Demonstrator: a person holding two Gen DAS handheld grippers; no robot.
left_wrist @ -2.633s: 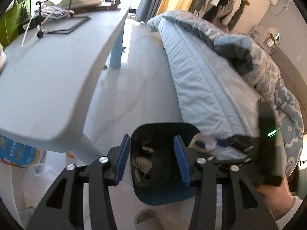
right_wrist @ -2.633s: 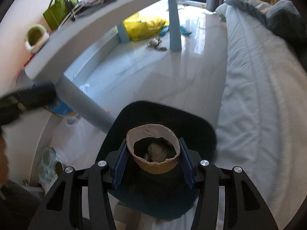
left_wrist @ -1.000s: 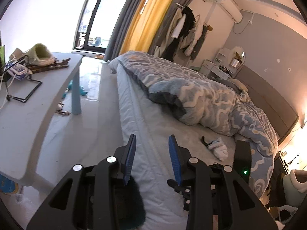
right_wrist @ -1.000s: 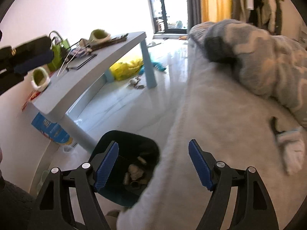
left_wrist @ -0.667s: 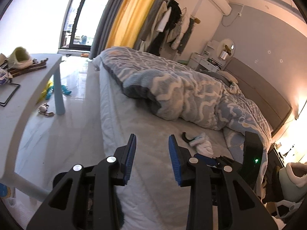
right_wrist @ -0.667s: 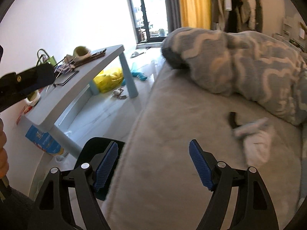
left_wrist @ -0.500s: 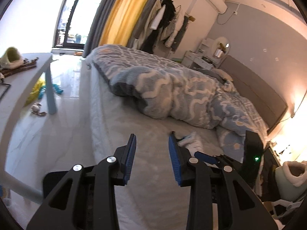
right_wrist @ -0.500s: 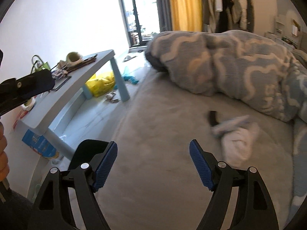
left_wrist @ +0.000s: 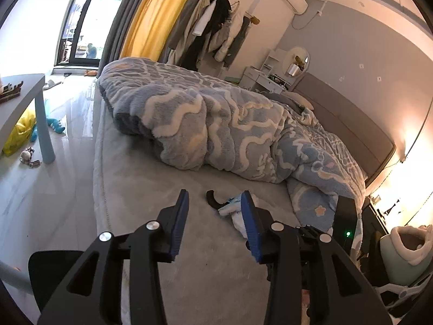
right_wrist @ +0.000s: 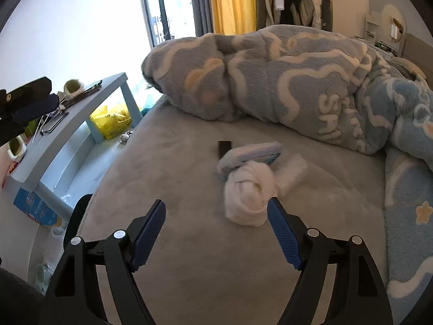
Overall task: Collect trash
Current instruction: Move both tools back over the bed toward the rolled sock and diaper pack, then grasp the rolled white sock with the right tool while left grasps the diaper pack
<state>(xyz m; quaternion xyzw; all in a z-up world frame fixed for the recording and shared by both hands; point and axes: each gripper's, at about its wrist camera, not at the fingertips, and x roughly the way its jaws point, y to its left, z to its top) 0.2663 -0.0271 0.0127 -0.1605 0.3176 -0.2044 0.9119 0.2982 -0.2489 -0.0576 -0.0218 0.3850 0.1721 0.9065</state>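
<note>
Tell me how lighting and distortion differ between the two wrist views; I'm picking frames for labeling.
Left wrist view: window blown out at the left, warm lamp glow at the right, walls strongly bowed by the fisheye. Right wrist view: white wall and window overexposed, the white crumpled tissue on the bed evenly lit and sharp, edges vignetted black.

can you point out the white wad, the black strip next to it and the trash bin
white wad (right_wrist: 247, 197), right wrist view, on its rounded front bulge
black strip (right_wrist: 224, 147), right wrist view, on the middle of its flat face
trash bin (left_wrist: 54, 268), left wrist view, on its dark rim beside the bed
</note>
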